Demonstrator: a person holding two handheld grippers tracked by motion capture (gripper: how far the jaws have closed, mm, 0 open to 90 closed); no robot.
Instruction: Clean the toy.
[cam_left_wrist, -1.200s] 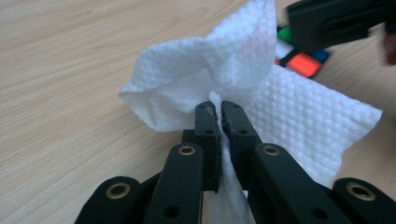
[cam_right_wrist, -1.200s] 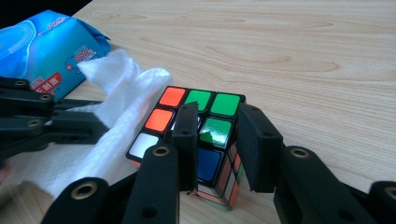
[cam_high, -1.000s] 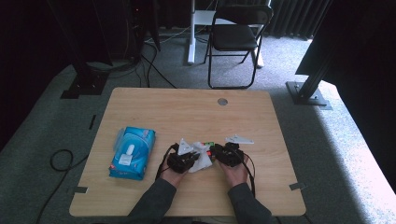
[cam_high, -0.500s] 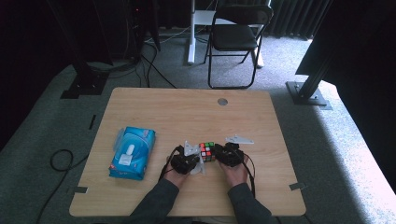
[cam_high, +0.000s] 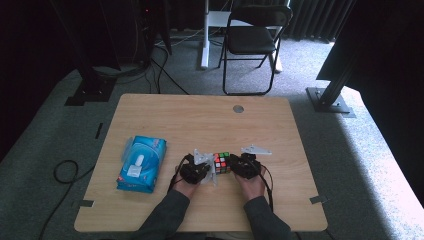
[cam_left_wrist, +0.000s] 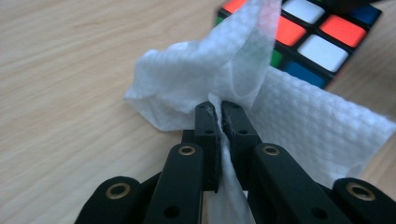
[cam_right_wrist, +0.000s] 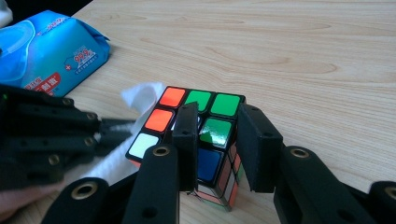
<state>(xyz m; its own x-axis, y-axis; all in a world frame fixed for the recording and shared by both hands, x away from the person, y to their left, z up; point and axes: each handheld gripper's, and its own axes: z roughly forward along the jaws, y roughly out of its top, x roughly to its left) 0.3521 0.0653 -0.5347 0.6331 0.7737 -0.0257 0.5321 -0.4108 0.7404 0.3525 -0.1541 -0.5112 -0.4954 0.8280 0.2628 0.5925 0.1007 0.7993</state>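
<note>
A Rubik's cube (cam_high: 221, 162) stands on the wooden table (cam_high: 200, 115) between both hands near the front edge. My right gripper (cam_right_wrist: 217, 121) is shut on the cube (cam_right_wrist: 219, 105), its jaws clamping one corner from either side. My left gripper (cam_left_wrist: 218, 109) is shut on a white wet wipe (cam_left_wrist: 205, 70), which bunches up above the jaws and drapes against the cube (cam_left_wrist: 322, 37). In the right gripper view, the left gripper (cam_right_wrist: 107, 128) comes in from the left with the wipe (cam_right_wrist: 140, 95) touching the cube's side. From above, the left gripper (cam_high: 200, 169) and right gripper (cam_high: 241, 165) flank the cube.
A blue pack of wet wipes (cam_high: 142, 162) lies on the table to the left of the hands, also in the right gripper view as the pack (cam_right_wrist: 46, 46). A round grommet (cam_high: 238, 108) sits near the far edge. A folding chair (cam_high: 255, 40) stands beyond the table.
The wipe has drawn back to the left off the cube, and more of the cube's coloured top shows. The right gripper has stayed put.
</note>
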